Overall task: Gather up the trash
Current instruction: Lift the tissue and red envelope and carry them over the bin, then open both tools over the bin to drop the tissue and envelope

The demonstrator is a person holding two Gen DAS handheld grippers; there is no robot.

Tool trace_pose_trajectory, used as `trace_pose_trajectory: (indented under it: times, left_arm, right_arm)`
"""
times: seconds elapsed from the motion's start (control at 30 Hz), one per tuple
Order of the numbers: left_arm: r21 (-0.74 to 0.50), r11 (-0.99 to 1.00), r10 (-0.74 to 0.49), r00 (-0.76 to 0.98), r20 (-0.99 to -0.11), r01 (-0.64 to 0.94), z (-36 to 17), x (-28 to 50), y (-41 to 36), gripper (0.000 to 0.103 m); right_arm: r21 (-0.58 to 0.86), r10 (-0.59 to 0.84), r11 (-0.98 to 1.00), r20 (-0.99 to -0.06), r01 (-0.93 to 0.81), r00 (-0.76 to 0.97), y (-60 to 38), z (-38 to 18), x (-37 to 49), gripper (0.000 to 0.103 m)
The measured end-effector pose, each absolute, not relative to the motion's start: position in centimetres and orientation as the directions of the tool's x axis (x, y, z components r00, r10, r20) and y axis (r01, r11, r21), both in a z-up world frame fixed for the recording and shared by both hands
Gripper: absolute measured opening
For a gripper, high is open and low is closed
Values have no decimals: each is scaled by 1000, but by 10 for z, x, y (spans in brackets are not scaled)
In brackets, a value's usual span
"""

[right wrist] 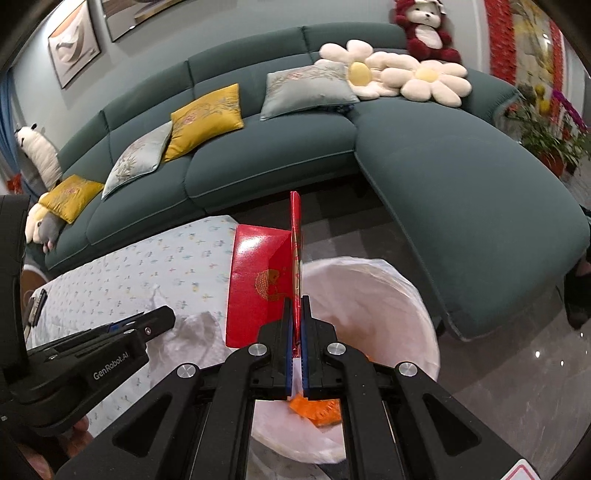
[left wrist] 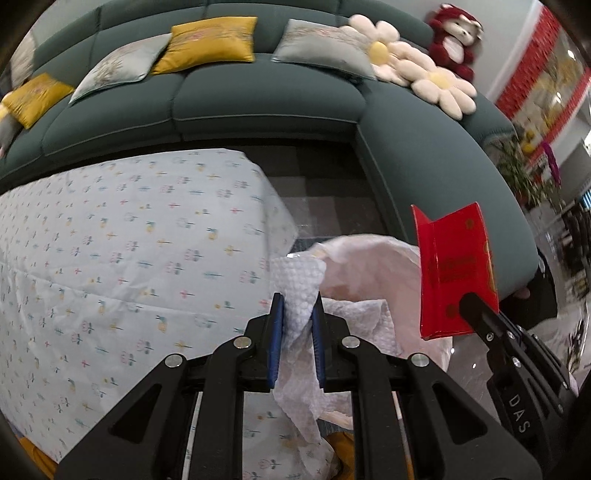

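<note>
My left gripper is shut on a crumpled white paper towel that hangs down between its blue pads. It hovers at the near rim of a bin lined with a white bag. My right gripper is shut on a folded red envelope with a gold fish print, held upright over the bin's white bag. In the left wrist view that red envelope stands at the right, above the bin. An orange scrap lies inside the bin.
A table under a floral white cloth sits left of the bin. Behind it curves a dark green sofa with yellow and grey cushions, flower pillows and a red plush toy. Potted plants stand at the right on a glossy grey floor.
</note>
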State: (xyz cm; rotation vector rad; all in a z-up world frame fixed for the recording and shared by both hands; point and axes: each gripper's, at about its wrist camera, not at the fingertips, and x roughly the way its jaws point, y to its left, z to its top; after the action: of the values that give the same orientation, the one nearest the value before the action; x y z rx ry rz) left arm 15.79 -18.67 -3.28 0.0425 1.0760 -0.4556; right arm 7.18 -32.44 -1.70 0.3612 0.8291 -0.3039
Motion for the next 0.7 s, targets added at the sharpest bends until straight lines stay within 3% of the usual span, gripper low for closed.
trace_pose_trajectory:
  times: [0.7]
  left_arm:
    - [-156, 885, -338, 377, -862, 438, -43, 143, -219, 21]
  right_arm:
    - [211, -123, 875, -773, 435, 622, -343, -36, 53, 6]
